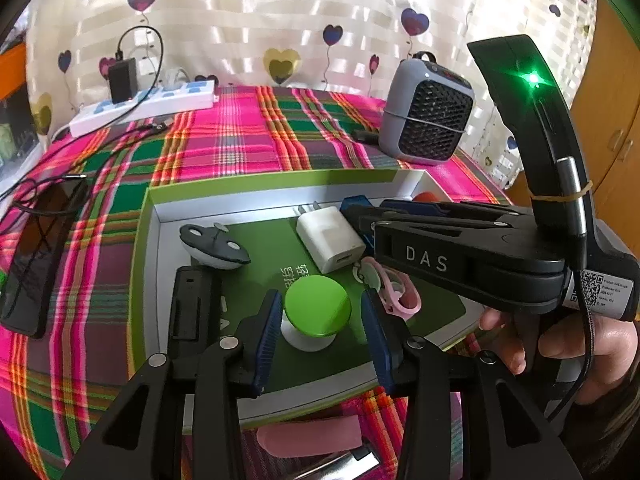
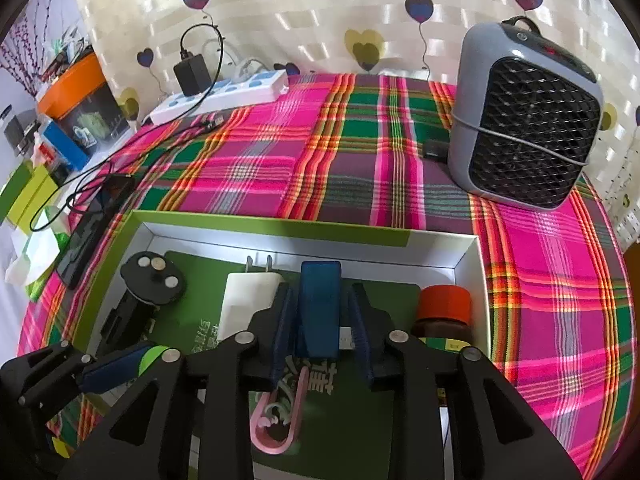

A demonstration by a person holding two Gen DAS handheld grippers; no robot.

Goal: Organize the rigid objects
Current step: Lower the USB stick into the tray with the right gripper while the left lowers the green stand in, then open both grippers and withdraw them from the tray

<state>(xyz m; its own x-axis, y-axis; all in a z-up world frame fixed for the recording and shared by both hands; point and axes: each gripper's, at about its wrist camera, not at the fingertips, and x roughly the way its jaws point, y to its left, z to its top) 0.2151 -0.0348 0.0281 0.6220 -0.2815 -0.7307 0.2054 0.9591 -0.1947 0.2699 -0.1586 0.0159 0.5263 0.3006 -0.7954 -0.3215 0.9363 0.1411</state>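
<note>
Inside the green box [image 1: 149, 216], near its front edge, my left gripper [image 1: 320, 320] stands spread around the green-topped knob [image 1: 317, 300], pads clear of it, so it rests sorted among the others. My right gripper [image 2: 320, 328] brackets the blue block [image 2: 320, 304] by the white charger [image 2: 248, 300], jaws apart, seemingly not pressing.

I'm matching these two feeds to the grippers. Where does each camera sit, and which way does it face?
Left wrist: on the left gripper, facing down into the box at the green-topped knob; a hand and the right gripper show.
Right wrist: on the right gripper, facing down at the blue block.
Shared: box, white charger, heater.
</note>
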